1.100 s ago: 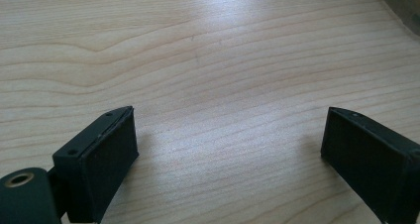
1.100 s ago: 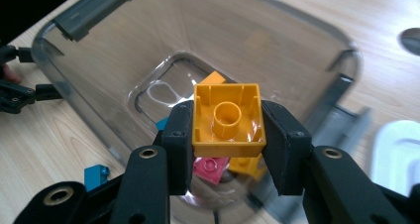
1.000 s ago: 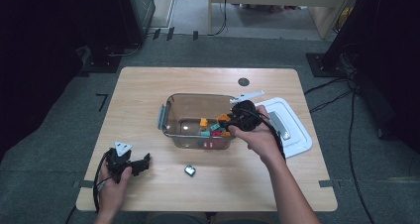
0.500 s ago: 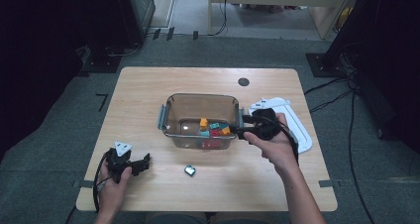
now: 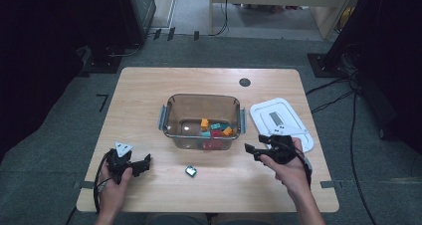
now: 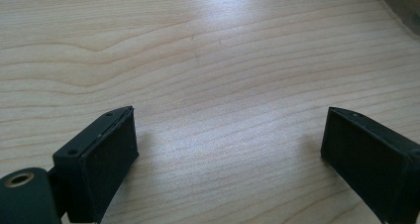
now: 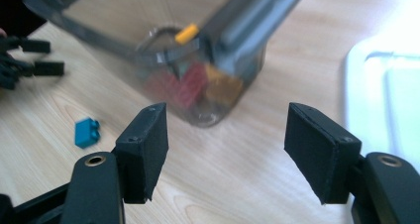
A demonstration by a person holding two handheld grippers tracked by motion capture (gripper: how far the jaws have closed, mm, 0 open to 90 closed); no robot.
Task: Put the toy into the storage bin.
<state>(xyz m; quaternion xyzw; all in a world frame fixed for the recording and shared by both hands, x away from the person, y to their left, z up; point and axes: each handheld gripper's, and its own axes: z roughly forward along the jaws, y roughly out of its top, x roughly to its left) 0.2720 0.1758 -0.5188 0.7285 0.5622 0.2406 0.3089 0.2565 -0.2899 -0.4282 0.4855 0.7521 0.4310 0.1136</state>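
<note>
Both grippers sat empty at the near edge of the table, jaws spread wide.

The left gripper rested over bare wood; the right gripper hovered near the white lid. A small blue brick lay loose between them, just short of the clear bin holding red, orange and teal bricks.
</note>
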